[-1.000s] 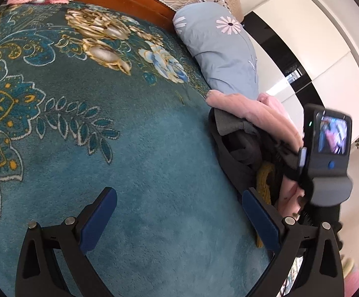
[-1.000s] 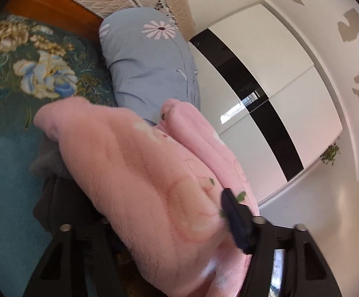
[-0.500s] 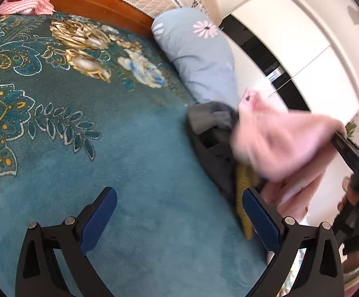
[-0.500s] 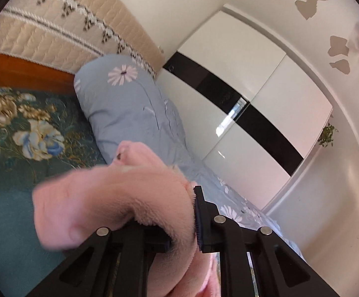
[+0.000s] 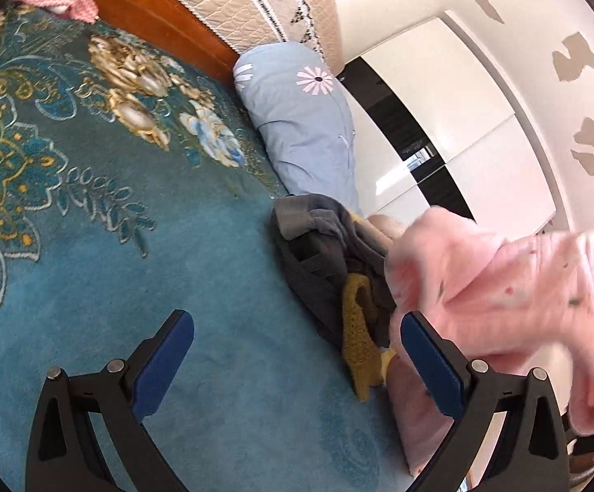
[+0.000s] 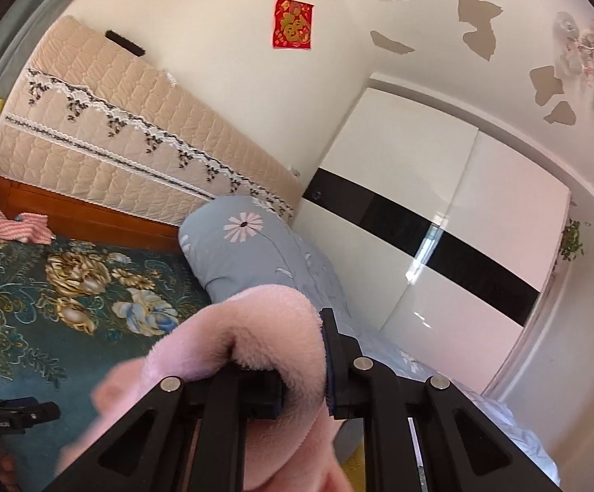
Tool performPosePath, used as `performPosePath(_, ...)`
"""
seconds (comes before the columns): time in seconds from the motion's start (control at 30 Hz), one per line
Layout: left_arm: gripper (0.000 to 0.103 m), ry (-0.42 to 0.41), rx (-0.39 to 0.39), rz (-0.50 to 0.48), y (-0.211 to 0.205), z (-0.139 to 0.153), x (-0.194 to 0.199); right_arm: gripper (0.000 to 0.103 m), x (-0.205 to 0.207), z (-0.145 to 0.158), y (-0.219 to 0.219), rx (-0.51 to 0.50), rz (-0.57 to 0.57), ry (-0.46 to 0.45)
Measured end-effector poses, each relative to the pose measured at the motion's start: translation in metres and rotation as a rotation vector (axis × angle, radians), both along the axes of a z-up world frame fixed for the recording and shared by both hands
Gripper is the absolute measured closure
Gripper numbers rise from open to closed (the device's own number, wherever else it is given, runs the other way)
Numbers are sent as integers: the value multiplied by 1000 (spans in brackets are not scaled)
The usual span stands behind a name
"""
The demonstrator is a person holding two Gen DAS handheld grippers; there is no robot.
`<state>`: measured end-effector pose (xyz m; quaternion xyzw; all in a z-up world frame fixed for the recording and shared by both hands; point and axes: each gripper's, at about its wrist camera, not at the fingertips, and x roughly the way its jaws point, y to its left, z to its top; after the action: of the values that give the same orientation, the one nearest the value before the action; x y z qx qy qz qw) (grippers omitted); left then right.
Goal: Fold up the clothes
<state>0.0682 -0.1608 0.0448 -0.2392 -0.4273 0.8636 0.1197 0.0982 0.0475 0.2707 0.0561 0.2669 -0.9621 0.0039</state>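
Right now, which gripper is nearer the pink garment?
Right. The right gripper is clamped on the pink garment, lifting it. The left gripper hangs open over the blanket, beside it.

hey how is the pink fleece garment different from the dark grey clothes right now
The pink fleece garment hangs lifted in the air, clamped in the right gripper; the dark grey clothes lie crumpled on the teal blanket, ungripped. Pink looks fluffy and pale, grey flatter and dark. Both are unfolded.

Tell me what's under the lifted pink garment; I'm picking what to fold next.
Under the pink garment, held by the right gripper, lie a dark grey garment and a mustard knit piece on the blanket. Anything deeper is covered.
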Motion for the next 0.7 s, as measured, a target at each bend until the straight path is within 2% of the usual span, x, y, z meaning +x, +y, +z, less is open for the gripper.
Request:
performPosePath(0.1,2,-9,43,-7,-4,-6,3,88,-31,-37,12,27,-84,-132)
performPosePath(0.2,2,-15,87,-41,-3,-12,5,88,-58,-101,24,75,-144,-335)
performPosePath(0.3,2,-28,61,-107,9,-14,3,87,-68,-165,38,137,-188,-470)
performPosePath(0.37,2,-41,14,-157,22,-14,1,88,-67,-196,53,178,-234,-503)
performPosePath(0.53,2,-57,-153,-292,61,-11,-7,88,-60,-204,96,113,-283,-523)
performPosePath(0.7,2,-69,-252,-423,98,-12,-7,88,-53,-217,143,35,-346,-573)
